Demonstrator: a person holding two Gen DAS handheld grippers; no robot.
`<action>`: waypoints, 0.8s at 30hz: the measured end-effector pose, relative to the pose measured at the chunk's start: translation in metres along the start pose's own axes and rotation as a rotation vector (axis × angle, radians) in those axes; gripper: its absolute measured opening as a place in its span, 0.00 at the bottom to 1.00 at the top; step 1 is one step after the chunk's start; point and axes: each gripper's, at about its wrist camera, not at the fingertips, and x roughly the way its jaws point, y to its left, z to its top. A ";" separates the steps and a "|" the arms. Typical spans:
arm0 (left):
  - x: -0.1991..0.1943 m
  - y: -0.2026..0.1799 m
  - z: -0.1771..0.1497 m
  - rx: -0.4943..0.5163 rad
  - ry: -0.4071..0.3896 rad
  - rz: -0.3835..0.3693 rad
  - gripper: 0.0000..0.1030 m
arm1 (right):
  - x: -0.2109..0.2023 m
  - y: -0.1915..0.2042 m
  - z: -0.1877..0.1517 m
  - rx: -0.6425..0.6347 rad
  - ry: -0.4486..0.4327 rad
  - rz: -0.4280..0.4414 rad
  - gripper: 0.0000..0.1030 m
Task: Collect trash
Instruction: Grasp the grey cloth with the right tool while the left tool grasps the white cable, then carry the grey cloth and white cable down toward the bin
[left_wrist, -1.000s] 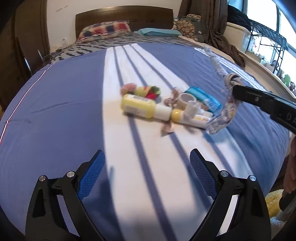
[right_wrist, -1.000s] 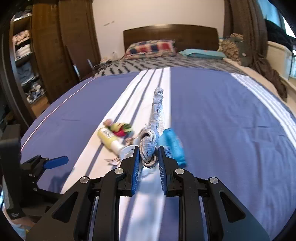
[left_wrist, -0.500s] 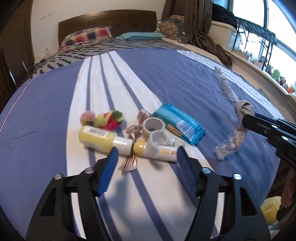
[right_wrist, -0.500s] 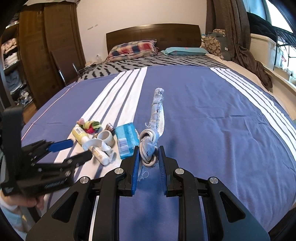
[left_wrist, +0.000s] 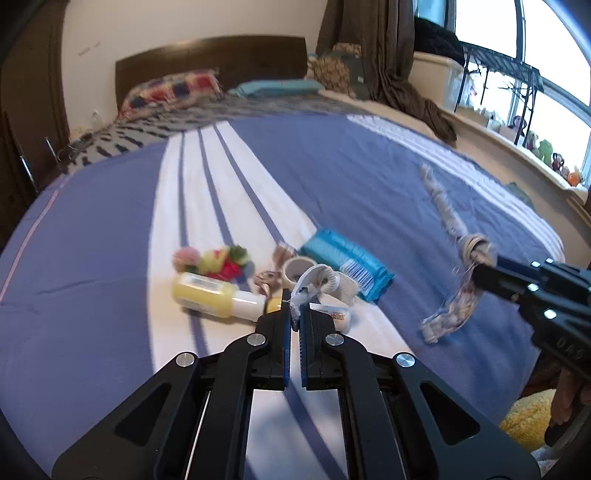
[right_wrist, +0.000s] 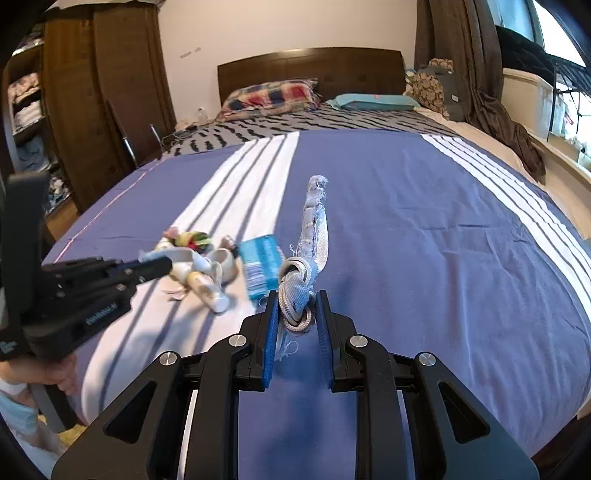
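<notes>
- I am gripping a knotted strip of frayed fabric (right_wrist: 300, 291) in the right hand-held gripper (right_wrist: 294, 325), its jaws clamped on the knot, one tail pointing forward over the bed (right_wrist: 424, 229) and the other hanging below.
- I am pinching a thin white wrapper scrap (left_wrist: 300, 301) between the shut jaws of the left hand-held gripper (left_wrist: 293, 317), right at the pile of litter on the white stripe.
- The yellow bottle (left_wrist: 207, 295), tape roll (left_wrist: 297, 266), blue packet (left_wrist: 347, 264) and colourful pompom bundle (left_wrist: 212, 258) are lying together beside that scrap, still to be collected.
- To do this well, I judge I should be lifting straight up, since the scrap is touching its neighbours and could drag them.
- The bedspread beyond is lying bare, giving open room; the near bed edge and the right gripper's dangling tail are the things to clear.
</notes>
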 end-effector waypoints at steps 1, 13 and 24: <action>-0.007 -0.001 0.000 0.002 -0.009 0.003 0.02 | -0.007 0.004 -0.001 -0.005 -0.008 0.003 0.20; -0.122 -0.019 -0.057 -0.010 -0.073 0.042 0.02 | -0.080 0.045 -0.037 -0.044 -0.047 0.038 0.20; -0.174 -0.034 -0.141 -0.048 -0.057 0.010 0.02 | -0.115 0.065 -0.101 -0.060 0.009 0.070 0.20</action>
